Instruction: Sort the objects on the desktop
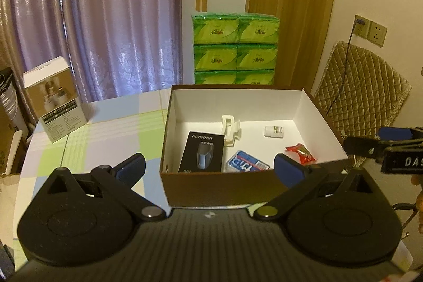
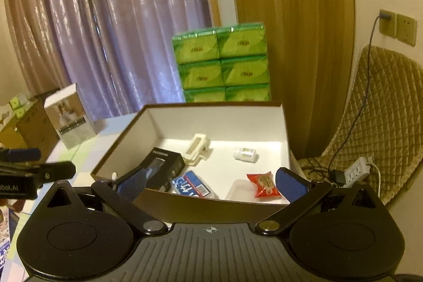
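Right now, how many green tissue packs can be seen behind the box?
6, stacked in two columns of three: top, middle, bottom. The box hides the stack's base, so more may lie lower.

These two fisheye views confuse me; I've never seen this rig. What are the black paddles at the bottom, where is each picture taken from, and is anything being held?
Each picture comes from a camera on a hand-held gripper, looking along its two blue-padded fingers. One shows the left gripper, the other the right gripper. Both are open and hold nothing. Ahead, on a checked tablecloth, stands an open box holding a black package, a white clip, a small white bottle, a red packet and a blue packet. A white carton stands apart.
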The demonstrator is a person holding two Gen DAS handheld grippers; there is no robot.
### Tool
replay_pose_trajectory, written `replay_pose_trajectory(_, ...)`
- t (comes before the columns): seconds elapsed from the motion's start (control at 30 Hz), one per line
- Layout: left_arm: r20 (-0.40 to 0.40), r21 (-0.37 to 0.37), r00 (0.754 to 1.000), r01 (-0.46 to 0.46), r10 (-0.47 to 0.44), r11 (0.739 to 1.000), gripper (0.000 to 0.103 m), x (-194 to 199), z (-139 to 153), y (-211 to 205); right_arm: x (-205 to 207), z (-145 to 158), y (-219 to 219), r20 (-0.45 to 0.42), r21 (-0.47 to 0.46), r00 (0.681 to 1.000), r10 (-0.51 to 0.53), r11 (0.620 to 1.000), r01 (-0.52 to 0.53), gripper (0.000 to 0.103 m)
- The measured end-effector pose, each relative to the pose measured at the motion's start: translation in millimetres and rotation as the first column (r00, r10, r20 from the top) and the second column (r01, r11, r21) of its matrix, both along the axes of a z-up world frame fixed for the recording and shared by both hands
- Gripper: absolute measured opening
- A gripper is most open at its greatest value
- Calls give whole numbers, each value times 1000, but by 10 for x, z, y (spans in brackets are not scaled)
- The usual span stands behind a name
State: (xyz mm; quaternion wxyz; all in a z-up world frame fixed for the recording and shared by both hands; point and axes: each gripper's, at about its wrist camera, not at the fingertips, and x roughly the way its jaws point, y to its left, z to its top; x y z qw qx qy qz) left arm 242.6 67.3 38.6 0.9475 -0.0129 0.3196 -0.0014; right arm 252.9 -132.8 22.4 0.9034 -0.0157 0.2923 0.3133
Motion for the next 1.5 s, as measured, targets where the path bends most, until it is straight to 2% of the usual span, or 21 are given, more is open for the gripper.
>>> replay_pose_trajectory(0.17,-6,-6,1000,-18,18,1000,102,-269,-1,13,-278,27,-74,76,-17,997,20,1000,-19,101)
replay_pose_trajectory(0.5,-74,-13,996,-53,52,999,102,-662,-138,12,-559,-88,-193,57,-60,996,65,996,-62,101)
replay_pose_trajectory(0.83,-167,-17,983,-84,80,996,102,-922,-431,95,-704,-374,-176,-28,-153,995,94,983,-97,101)
replay_pose_trajectory(1.03,-217,-25,971,-111,102,994,101,-995,-596,175,-723,-579,-81,-105,-167,988,117,977,-133,101)
replay_pose_trajectory(1.5,-258,-58,954,-172,152,983,97,-945,-901,426,-717,-976,305,-160,-202,971,176,957,-207,100)
